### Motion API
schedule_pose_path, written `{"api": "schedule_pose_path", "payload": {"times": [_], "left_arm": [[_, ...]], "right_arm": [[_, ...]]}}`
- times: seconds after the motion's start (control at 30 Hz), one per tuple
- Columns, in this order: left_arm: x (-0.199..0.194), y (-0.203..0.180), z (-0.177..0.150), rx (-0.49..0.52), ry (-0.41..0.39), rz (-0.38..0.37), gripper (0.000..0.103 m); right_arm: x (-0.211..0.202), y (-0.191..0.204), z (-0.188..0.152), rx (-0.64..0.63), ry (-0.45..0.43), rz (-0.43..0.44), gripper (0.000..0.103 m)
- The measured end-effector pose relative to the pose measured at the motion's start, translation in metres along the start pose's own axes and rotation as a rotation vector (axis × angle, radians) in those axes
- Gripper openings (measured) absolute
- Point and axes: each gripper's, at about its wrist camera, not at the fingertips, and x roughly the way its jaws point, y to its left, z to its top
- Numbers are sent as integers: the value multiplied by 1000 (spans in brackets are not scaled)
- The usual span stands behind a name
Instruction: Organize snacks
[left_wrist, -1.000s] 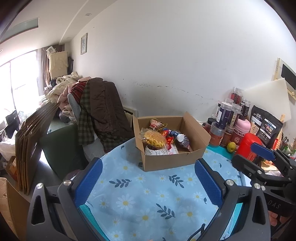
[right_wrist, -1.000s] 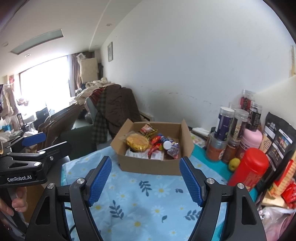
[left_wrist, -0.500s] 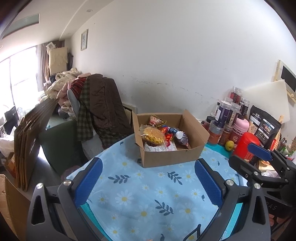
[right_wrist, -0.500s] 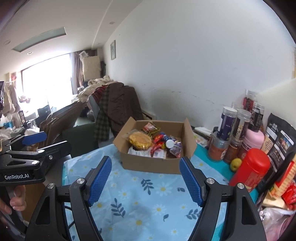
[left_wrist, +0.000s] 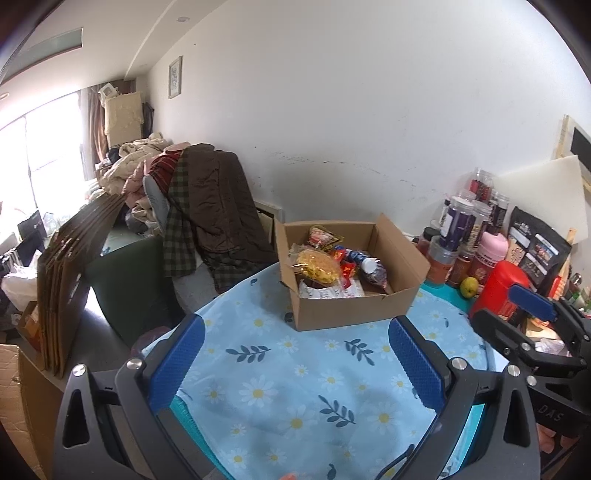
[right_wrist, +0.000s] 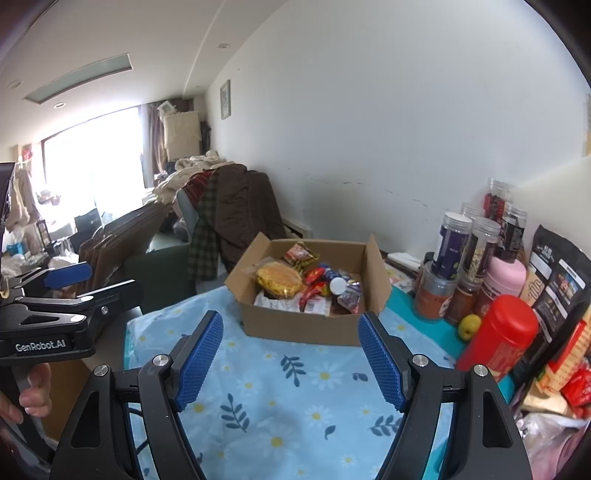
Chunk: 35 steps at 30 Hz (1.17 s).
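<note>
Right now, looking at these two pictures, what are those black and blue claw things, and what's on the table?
No robot here: a person holds a hand-held two-finger gripper in each hand, and each carries a fisheye camera looking along its blue-padded fingers. One picture is from the left gripper, the other from the right gripper. Each gripper also appears at the edge of the other's picture. Both stand open and hold nothing.

They point at a table with a blue daisy tablecloth. On it sits an open cardboard box holding snack packets, including a round yellow snack in clear wrap and a white-capped bottle. To its right stand clear jars, a red canister, a pink container, a small yellow-green fruit and dark pouches.
</note>
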Motion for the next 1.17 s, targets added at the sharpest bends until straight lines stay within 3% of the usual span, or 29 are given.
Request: {"api": "schedule_pose_path", "payload": {"times": [1.17], "left_arm": [[0,1,-5,5,22,52,102]], "right_arm": [[1,0,0,-8,7,3,83]]}}
